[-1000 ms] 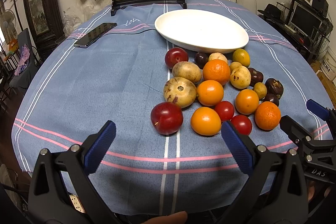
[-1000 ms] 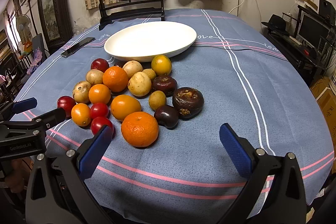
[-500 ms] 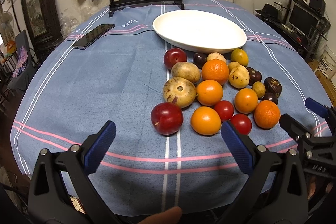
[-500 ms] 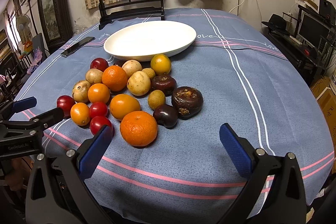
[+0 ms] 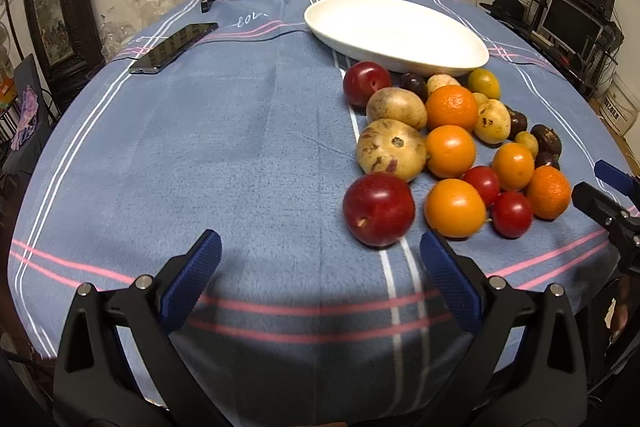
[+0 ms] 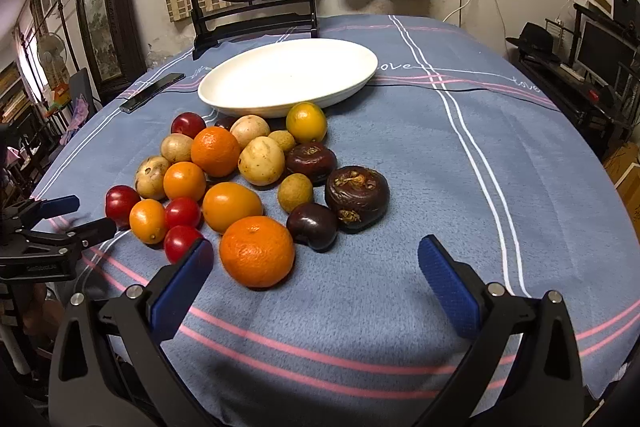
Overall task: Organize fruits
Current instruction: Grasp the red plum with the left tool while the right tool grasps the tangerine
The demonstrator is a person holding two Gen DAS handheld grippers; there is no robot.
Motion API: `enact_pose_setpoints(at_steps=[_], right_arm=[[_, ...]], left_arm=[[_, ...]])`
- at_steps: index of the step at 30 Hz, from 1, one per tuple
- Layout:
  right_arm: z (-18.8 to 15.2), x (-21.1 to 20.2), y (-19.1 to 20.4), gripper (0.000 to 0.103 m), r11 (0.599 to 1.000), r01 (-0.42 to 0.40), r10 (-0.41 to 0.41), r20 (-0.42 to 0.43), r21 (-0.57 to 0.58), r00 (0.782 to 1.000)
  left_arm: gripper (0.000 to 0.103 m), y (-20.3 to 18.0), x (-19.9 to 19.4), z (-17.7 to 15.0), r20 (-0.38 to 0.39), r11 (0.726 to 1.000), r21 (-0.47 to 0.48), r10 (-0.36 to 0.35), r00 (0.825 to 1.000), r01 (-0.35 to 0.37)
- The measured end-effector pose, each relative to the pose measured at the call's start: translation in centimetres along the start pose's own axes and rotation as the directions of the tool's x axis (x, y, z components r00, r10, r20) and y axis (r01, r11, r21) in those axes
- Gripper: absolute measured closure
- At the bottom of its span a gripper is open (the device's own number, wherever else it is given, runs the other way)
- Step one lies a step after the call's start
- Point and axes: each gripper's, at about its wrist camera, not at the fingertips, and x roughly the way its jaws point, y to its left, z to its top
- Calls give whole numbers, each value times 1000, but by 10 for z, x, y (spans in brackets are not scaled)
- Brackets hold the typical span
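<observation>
Both claws hang spread and empty over the table's near edge — the left gripper [image 5: 320, 267] beside a red plum [image 5: 378, 209], the right gripper [image 6: 316, 269] by an orange [image 6: 257, 251]. The fruit pile sits mid-table, just before the bare white plate [image 6: 288, 77] — nothing on it.

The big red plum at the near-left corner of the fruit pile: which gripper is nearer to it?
Left. The left gripper hangs open just in front of the red plum; the right gripper is across the pile, by the front orange.
</observation>
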Motion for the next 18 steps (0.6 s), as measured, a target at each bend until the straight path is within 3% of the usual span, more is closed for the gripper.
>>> enact_pose_setpoints(at_steps=[5, 7, 8, 11, 18], right_arm=[[3, 6, -7, 1, 999, -32, 32, -13, 5, 999], [4, 8, -7, 1, 999, -42, 42, -25, -8, 999], [5, 10, -8, 1, 999, -43, 43, -33, -20, 999], [5, 12, -8, 1, 997, -59, 57, -50, -49, 997], [5, 10, 0, 1, 988, -108, 98, -90, -115, 991]], left_arm=[[21, -7, 18, 5, -19, 999, 24, -45, 999, 46], [24, -11, 21, 8, -6, 998, 44, -41, 999, 41], [30, -13, 22, 10, 2, 997, 54, -48, 999, 48], [63, -19, 20, 13, 40, 990, 87, -113, 993, 109], [63, -18, 22, 16, 41, 988, 80, -139, 989, 135]])
